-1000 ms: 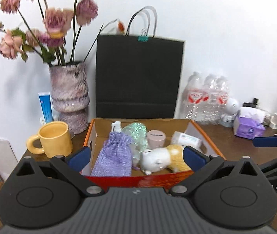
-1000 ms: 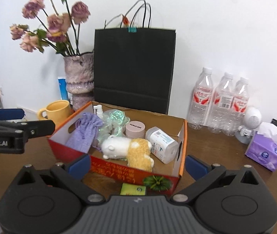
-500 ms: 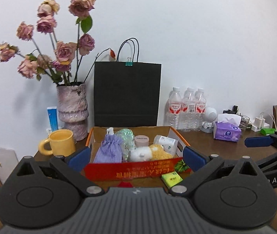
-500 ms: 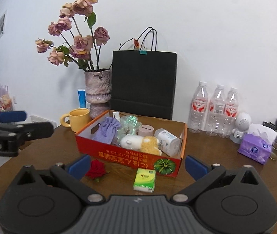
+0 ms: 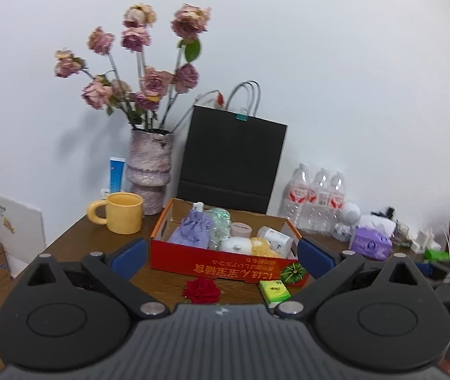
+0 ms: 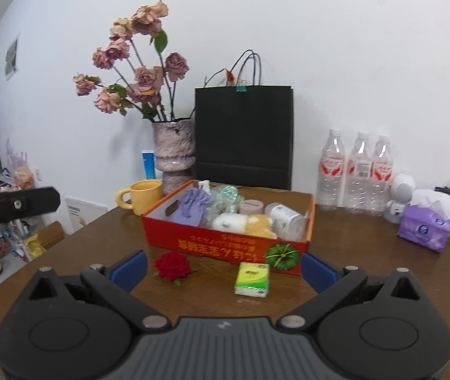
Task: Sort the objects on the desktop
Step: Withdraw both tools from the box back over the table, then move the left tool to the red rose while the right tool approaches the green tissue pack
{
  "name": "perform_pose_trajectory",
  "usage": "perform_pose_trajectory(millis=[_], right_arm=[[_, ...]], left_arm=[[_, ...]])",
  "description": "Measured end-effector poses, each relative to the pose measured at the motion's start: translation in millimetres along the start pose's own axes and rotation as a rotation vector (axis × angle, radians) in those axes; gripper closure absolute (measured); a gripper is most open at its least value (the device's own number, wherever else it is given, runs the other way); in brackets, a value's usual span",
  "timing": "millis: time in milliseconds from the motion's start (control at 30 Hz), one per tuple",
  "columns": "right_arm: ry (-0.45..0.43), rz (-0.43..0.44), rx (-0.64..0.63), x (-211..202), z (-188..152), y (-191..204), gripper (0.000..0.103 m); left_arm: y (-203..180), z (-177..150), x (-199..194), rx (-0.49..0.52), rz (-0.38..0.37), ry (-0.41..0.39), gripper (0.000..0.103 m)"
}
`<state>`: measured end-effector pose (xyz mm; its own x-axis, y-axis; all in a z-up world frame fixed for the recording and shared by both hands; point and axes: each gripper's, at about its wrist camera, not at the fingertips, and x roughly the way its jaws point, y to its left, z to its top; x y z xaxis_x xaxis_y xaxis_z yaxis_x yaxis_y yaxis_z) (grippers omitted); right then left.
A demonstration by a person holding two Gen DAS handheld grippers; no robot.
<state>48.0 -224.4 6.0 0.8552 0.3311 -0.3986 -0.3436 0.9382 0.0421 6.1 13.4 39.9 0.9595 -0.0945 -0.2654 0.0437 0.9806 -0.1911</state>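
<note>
Holding both the left gripper (image 5: 221, 255) and the right gripper (image 6: 223, 264) above the near edge of the surface (image 6: 351, 269), jaws spread wide, gripping nothing. Lying just before the red box (image 6: 225, 245): red rose (image 6: 172, 265) and green tissue pack (image 6: 252, 278), slightly apart. Sitting inside the box: purple pouch (image 6: 191, 207) and plush toy (image 6: 242, 223).

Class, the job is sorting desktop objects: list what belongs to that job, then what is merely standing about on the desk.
Belongs to the job:
red cardboard box holding small items
red rose on the desk before it
green tissue pack beside the rose

Standing about:
yellow mug
vase of dried roses
black paper bag
water bottles
purple tissue pack
</note>
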Motion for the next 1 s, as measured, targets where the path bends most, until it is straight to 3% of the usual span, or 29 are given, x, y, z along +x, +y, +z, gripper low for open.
perform_pose_trajectory(millis=[267, 467, 1000], right_arm=[[0.026, -0.007, -0.04, 6, -20, 4, 0.0], [0.041, -0.002, -0.05, 9, -24, 5, 0.0], [0.062, -0.008, -0.031, 14, -26, -1, 0.0]], left_arm=[[-3, -15, 1, 0.027, 0.049, -0.026, 0.0], [-2, -21, 7, 0.039, 0.076, 0.028, 0.0], [-10, -29, 18, 0.07, 0.089, 0.08, 0.0]])
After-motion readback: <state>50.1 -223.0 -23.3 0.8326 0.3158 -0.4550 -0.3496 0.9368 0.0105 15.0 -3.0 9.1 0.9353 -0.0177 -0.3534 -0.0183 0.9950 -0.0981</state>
